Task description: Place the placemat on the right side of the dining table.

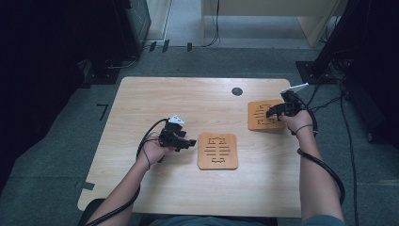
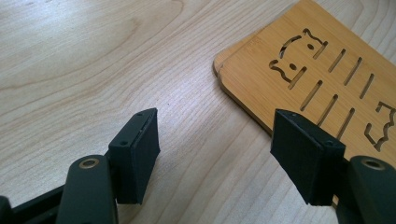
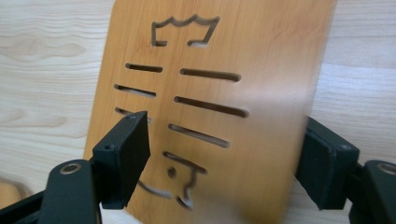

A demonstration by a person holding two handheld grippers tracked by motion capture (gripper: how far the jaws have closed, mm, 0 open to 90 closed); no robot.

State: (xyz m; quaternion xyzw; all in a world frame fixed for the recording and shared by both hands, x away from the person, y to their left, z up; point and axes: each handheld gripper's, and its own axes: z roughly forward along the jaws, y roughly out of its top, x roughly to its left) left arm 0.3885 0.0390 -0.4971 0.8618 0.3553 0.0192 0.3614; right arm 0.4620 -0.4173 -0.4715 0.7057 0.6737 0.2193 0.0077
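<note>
We have two wooden trivets on the tabletop [image 1: 155, 99]. Our left hand-held gripper [image 1: 188, 142] rests with jaws apart just beside the near trivet [image 1: 217, 150], gripping nothing. Our right hand-held gripper [image 1: 272, 111] hovers over the far trivet [image 1: 259, 116], jaws spread wide about it, not yet clamped. Neither is lifted; the grasping is left. Blur smears that trivet's right edge in the right gripper view.
</note>
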